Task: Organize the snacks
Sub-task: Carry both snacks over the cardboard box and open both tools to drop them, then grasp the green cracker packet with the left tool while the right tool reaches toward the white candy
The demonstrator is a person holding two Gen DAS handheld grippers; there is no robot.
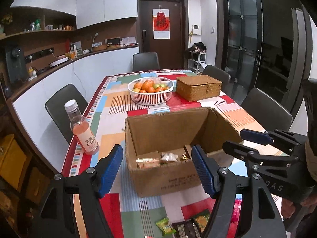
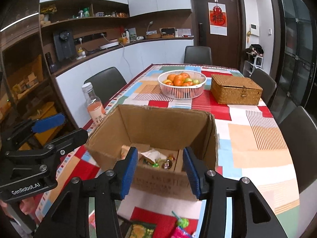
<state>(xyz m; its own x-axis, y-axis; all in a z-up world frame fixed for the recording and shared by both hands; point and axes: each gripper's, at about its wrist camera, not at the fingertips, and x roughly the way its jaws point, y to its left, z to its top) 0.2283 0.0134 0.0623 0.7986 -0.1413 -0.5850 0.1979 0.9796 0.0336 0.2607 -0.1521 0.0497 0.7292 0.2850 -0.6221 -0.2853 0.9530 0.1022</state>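
Observation:
An open cardboard box (image 1: 164,130) (image 2: 158,127) stands on the patchwork tablecloth and holds several wrapped snacks (image 1: 158,158) (image 2: 158,158). My left gripper (image 1: 157,168) hangs open just in front of the box's near wall, nothing between its blue pads. My right gripper (image 2: 160,170) is also open and empty at the same near wall. More snack packets (image 1: 178,225) (image 2: 150,228) lie on the cloth below the grippers, among them a green candy (image 2: 183,222). Each gripper shows in the other's view, the right gripper (image 1: 243,140) and the left gripper (image 2: 57,130).
A pink drink bottle (image 1: 83,130) (image 2: 94,105) stands left of the box near the table edge. Behind the box are a white fruit basket (image 1: 150,91) (image 2: 182,85) and a lidded wicker box (image 1: 198,87) (image 2: 235,90). Dark chairs (image 1: 265,109) ring the table.

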